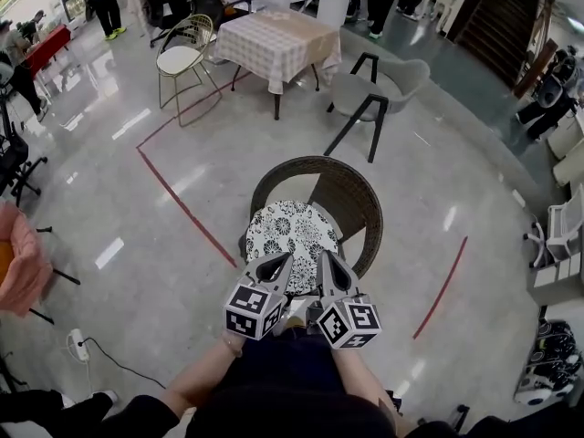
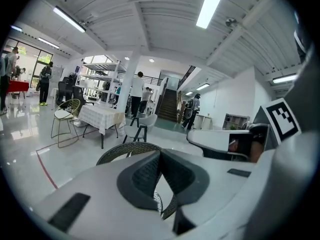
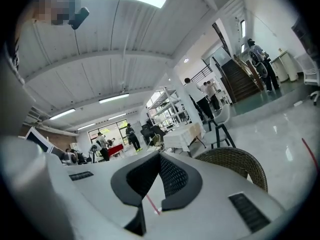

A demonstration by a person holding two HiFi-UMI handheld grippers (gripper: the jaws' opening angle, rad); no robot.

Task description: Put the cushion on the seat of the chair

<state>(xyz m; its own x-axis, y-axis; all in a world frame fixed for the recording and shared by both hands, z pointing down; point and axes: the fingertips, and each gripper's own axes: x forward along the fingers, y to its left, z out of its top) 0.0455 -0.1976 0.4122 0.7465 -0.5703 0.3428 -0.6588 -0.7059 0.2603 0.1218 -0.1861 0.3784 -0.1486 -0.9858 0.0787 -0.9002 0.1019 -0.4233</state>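
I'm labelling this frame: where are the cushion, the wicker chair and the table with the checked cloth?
cushion (image 1: 290,234), head view, middle of its patterned top.
wicker chair (image 1: 351,199), head view, inside of its backrest.
table (image 1: 278,36), head view, top of its checked cloth.

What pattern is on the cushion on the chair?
The cushion is white with a black floral print; clearest in the head view.
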